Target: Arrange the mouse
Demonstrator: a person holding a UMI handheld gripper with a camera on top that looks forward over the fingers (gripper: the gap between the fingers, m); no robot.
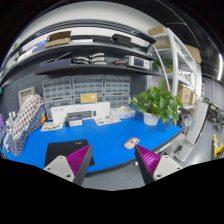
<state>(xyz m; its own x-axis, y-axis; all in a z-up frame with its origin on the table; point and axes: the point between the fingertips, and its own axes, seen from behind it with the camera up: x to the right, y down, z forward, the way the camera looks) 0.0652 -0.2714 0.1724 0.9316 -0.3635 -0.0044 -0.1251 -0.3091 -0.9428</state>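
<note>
While I hold my tool (pixel 107 160) above the near edge of the bright blue surface (pixel 100 135), its two fingers stand released, well apart, with nothing between them. Each finger carries one magenta pad (pixel 80 155) on its inner face, so two pads in all.

I cannot pick out a mouse with any certainty. One small, pale, rounded object (pixel 130 144) lies on the blue surface just ahead of my right finger; it is too small to tell what it is.

One leafy green plant in a white pot (pixel 155 103) stands on the far right part of the surface. Beside it, toward the middle, sits one low white box or tray (pixel 106 120), and its contents are not readable. At the far left, one checked, patterned object (pixel 24 118) leans upright near the surface's edge.

Behind the surface, a wall of small grey storage drawers (pixel 88 88) runs across the back; I cannot count them or see inside. Above them, two long dark shelves (pixel 85 62) hold stacked boxes and flat items, too blurred to number. One white slanting frame (pixel 172 65) rises at the right, past the plant.
</note>
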